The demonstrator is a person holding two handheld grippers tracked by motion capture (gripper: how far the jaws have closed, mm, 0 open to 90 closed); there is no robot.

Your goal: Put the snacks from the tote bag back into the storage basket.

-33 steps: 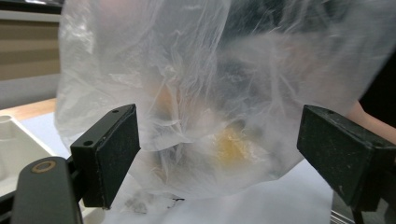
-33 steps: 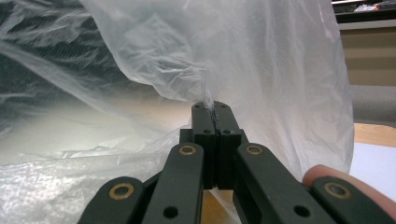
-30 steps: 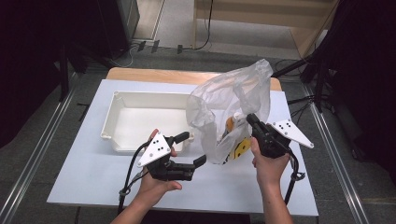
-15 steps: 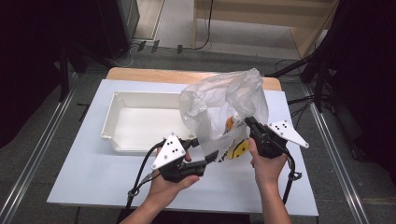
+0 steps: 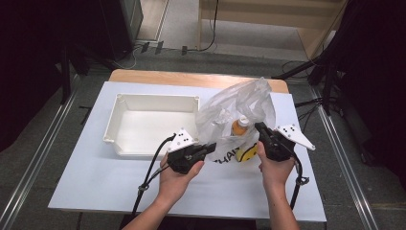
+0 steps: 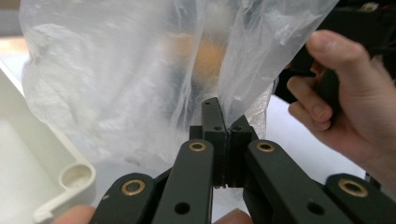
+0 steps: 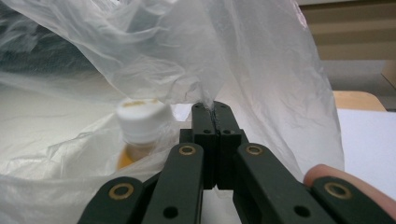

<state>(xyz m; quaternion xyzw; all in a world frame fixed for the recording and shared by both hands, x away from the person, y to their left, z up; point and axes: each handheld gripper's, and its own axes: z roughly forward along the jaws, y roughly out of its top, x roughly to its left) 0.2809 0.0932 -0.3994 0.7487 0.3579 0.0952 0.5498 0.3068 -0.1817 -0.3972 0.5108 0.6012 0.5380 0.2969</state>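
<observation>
I have both forearms coming in from the table's [image 5: 95, 191] near edge, hands level and angled inward toward each other. My left gripper [image 5: 210, 148] has just been closing, and its jaws now pinch a fold of the plastic bag [image 5: 239, 112]. My right gripper [image 5: 261, 129] pinches the bag's film on the opposite side, jaws pressed together. The bag stands near the table's right edge, just beside the white tray [image 5: 119, 115], with an orange bottle [image 5: 238, 126] inside. The tabletop is white; dark floor and cables surround it.
</observation>
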